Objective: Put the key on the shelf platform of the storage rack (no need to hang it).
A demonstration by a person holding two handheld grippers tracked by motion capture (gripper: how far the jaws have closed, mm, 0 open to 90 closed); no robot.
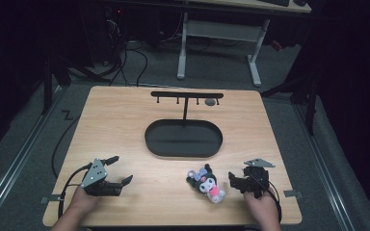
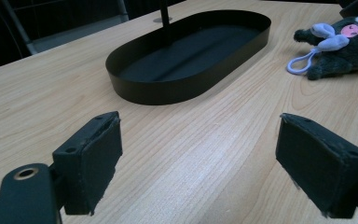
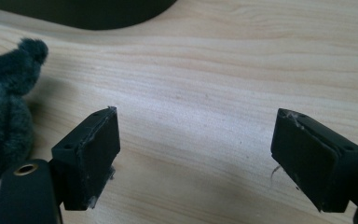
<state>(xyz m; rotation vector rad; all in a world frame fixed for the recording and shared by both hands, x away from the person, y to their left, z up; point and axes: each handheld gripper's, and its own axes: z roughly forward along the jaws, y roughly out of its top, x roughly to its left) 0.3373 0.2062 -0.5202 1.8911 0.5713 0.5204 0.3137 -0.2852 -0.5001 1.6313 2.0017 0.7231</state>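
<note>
Fuzzy dark plush keychain doll (image 1: 206, 183) with lilac ears, pink face patch and thin lilac loop lies on its side on the pale wood-grain table (image 1: 125, 125), near front edge, just beside the right gripper (image 1: 233, 179), not touching. Right gripper jaws spread, bare wood between the matte black, frayed-edged pads. Left gripper (image 1: 120, 169) well apart at the left, jaws spread, nothing between. Oval black tray (image 1: 183, 138) with upright hook rack (image 1: 187, 95) behind
</note>
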